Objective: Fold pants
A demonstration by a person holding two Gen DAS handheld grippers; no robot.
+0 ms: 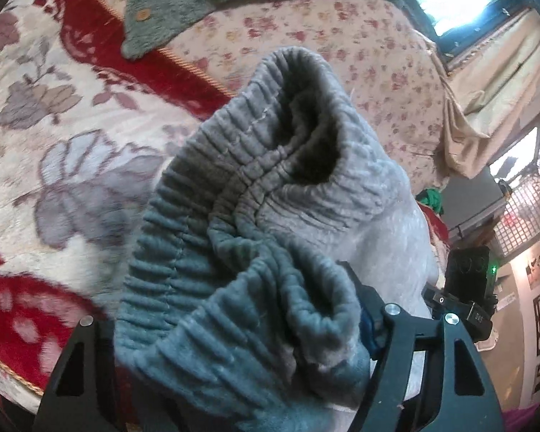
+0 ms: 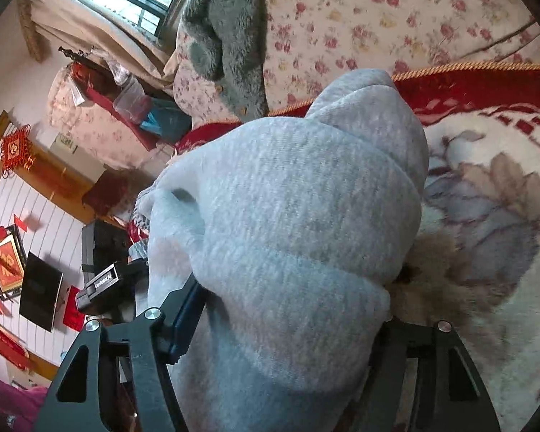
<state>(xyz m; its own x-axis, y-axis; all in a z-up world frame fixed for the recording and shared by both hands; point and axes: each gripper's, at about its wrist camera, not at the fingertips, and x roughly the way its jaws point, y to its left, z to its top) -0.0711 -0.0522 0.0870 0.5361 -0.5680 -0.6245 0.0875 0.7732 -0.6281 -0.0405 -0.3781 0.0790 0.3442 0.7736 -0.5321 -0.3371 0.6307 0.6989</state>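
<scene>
The grey pants (image 1: 255,216) fill the left wrist view, with the ribbed elastic waistband bunched up and its opening facing me. My left gripper (image 1: 234,352) is shut on the waistband, which hides its fingertips. In the right wrist view a thick bunched fold of the same grey pants (image 2: 291,237) covers the middle. My right gripper (image 2: 284,352) is shut on this fold, and the cloth hides most of both fingers. Both grippers hold the pants lifted above the bed.
A cream and red floral blanket (image 1: 64,151) covers the bed below. A dark grey fleece garment (image 1: 205,7) lies at the far side on a pink floral sheet (image 2: 396,18). The right gripper's body (image 1: 468,295) shows beside the pants. Window and curtain (image 2: 90,10) stand beyond.
</scene>
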